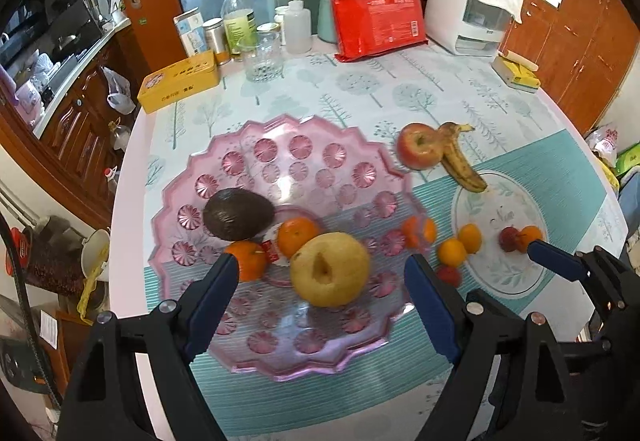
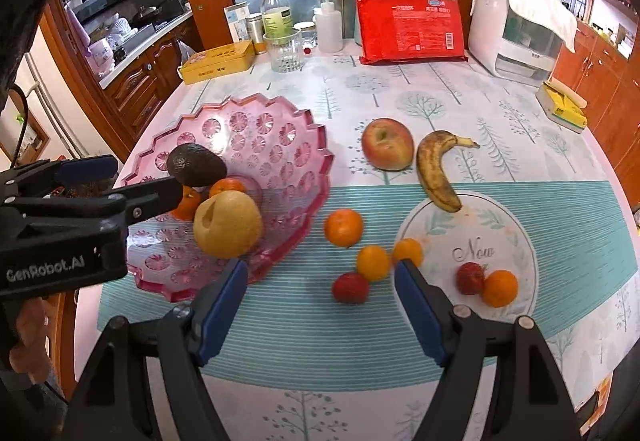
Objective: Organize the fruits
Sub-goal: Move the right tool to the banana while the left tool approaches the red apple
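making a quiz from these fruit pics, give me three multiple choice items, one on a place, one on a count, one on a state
1. Where is the avocado?
A. in the pink tray
B. on the white mat
C. beside the banana

2. How many fruits lie in the tray?
A. two
B. four
C. six

3. How does the right hand-held gripper stand?
A. shut on the apple
B. shut on a strawberry
C. open, holding nothing

Answers:
1 A, the avocado sits inside the tray next to the pear.
2 B, avocado, pear and two oranges.
3 C, its blue pads are apart with only the table between them; the apple lies far off by the banana.
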A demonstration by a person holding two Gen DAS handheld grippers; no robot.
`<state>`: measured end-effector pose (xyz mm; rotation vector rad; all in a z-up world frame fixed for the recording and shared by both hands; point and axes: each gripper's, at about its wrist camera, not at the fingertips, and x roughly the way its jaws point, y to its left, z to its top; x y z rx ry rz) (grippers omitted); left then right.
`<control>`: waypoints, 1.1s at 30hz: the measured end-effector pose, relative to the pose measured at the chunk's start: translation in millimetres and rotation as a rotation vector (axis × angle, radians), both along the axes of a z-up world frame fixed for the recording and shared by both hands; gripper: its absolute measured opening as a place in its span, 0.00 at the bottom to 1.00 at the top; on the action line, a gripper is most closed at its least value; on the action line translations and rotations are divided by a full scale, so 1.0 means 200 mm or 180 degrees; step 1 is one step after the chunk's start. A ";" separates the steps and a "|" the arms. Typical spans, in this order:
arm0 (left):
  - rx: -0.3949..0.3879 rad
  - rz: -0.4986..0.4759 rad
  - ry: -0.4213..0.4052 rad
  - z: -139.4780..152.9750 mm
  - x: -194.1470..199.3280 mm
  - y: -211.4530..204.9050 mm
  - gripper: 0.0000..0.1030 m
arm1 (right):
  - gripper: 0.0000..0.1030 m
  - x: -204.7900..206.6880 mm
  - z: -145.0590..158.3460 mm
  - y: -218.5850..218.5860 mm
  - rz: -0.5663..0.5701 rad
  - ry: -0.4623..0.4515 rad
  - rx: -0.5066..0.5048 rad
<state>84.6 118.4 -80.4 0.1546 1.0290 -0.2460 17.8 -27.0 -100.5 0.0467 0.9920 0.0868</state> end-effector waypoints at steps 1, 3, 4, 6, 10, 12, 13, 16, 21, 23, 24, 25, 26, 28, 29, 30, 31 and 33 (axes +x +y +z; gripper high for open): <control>0.0003 0.0003 -0.0009 0.01 0.00 -0.03 0.81 | 0.74 0.01 0.01 -0.03 0.0009 -0.0005 0.0000; -0.0011 0.0017 -0.0029 0.02 -0.01 -0.08 0.81 | 0.74 0.02 0.02 -0.08 0.0023 -0.0023 -0.0018; -0.0016 0.0024 -0.0036 0.03 -0.01 -0.10 0.81 | 0.74 0.03 0.03 -0.11 0.0034 -0.0032 -0.0030; -0.0027 0.0035 -0.0067 0.05 0.00 -0.16 0.81 | 0.74 0.06 0.05 -0.17 0.0052 -0.0043 -0.0026; 0.0031 0.0019 -0.0149 0.08 0.02 -0.28 0.81 | 0.74 0.13 0.09 -0.30 0.0119 -0.0048 -0.0015; 0.0066 -0.0005 -0.0187 0.10 0.05 -0.36 0.81 | 0.74 0.17 0.11 -0.39 0.0166 -0.0049 -0.0012; 0.0080 -0.0025 -0.0197 0.10 0.07 -0.39 0.81 | 0.73 0.19 0.12 -0.42 0.0183 -0.0051 -0.0016; 0.0155 -0.0099 -0.0240 0.12 0.13 -0.50 0.82 | 0.72 0.27 0.14 -0.53 0.0221 -0.0068 -0.0090; 0.0331 -0.0242 -0.0334 0.11 0.26 -0.69 0.86 | 0.70 0.45 0.16 -0.72 0.0243 -0.0025 -0.0178; 0.0390 -0.0301 -0.0313 0.07 0.33 -0.76 0.86 | 0.68 0.55 0.15 -0.79 0.0273 0.0057 -0.0134; 0.0421 -0.0323 -0.0290 0.05 0.37 -0.78 0.86 | 0.65 0.60 0.14 -0.81 0.0276 0.0099 -0.0112; 0.0450 -0.0330 -0.0267 0.03 0.40 -0.80 0.86 | 0.64 0.64 0.12 -0.83 0.0278 0.0150 -0.0075; 0.0461 -0.0350 -0.0238 0.00 0.45 -0.82 0.86 | 0.62 0.70 0.10 -0.85 0.0279 0.0222 -0.0018; 0.0434 -0.0431 -0.0082 -0.07 0.54 -0.87 0.86 | 0.59 0.79 0.05 -0.88 0.0260 0.0344 0.0110; 0.0417 -0.0461 -0.0007 -0.11 0.57 -0.88 0.86 | 0.59 0.83 0.02 -0.90 0.0240 0.0411 0.0185; 0.0385 -0.0508 0.0059 -0.14 0.60 -0.89 0.86 | 0.58 0.88 -0.02 -0.91 0.0213 0.0485 0.0281; 0.0365 -0.0551 0.0122 -0.17 0.62 -0.91 0.86 | 0.57 0.92 -0.06 -0.92 0.0192 0.0544 0.0370; 0.0394 -0.0599 0.0227 -0.25 0.68 -0.94 0.86 | 0.56 1.00 -0.15 -0.93 0.0092 0.0678 0.0511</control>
